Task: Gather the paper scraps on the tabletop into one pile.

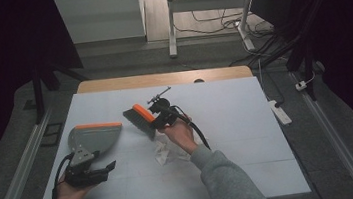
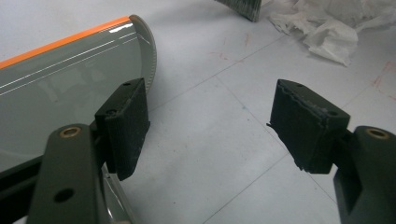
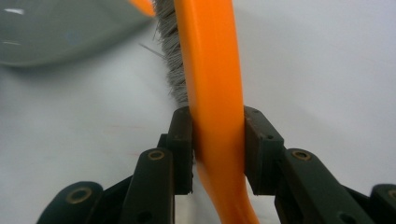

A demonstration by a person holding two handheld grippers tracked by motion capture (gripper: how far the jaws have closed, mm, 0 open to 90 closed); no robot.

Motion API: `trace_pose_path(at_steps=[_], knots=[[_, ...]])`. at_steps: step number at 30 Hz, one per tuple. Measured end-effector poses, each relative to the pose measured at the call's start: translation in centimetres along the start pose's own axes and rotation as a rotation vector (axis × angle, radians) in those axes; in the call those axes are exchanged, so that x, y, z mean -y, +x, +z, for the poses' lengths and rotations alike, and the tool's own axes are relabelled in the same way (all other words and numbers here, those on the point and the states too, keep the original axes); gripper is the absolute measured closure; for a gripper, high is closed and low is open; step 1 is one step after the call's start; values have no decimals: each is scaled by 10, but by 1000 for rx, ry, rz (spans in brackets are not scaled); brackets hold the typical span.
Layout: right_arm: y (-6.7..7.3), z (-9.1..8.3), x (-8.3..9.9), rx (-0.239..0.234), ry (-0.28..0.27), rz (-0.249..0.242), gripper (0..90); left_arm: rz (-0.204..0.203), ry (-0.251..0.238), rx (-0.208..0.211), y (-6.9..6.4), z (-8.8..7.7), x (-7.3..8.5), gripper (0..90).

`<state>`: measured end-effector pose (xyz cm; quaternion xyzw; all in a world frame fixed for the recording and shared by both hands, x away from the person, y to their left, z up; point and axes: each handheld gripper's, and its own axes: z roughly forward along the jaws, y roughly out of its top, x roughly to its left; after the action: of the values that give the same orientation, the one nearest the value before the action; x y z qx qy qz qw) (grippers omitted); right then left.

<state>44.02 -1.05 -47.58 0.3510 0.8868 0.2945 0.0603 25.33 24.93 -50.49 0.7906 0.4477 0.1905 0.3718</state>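
**Brush held above crumpled paper, dustpan waiting**

We see the right gripper [image 1: 162, 115] clamped on the orange handle of a brush [image 1: 139, 116], bristles near the crumpled paper [image 1: 162, 150] on the white table [image 1: 249, 136]. The left gripper [image 1: 103, 169] has its jaws apart, empty, just beside the grey dustpan [image 1: 94, 137]. We judge that a sweep could push the unheld dustpan away. The right gripper view shows the squeeze on the handle; the high view shows the layout.
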Motion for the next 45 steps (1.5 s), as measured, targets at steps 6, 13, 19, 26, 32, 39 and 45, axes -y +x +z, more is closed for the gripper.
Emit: trace_pose_path(at_steps=[6,13,19,26,32,39,45], knots=[[-34,-25,20,34,19,97,673,6,1,5,-1,1,-1,293],[-16,-75,29,-37,-97,20,673,11,5,2,-3,2,-2,293],[22,-76,37,-132,-21,-58,672,5,3,-4,-2,0,-1,293],[50,-44,52,-144,130,-109,672,8,7,-3,-3,1,-1,293],[30,-37,53,-82,149,-68,673,6,6,-2,-1,1,0,293],[0,-55,59,8,119,-29,673,9,11,0,-2,3,-1,293],[1,-83,60,-30,14,-40,672,8,19,2,-2,4,0,293]])
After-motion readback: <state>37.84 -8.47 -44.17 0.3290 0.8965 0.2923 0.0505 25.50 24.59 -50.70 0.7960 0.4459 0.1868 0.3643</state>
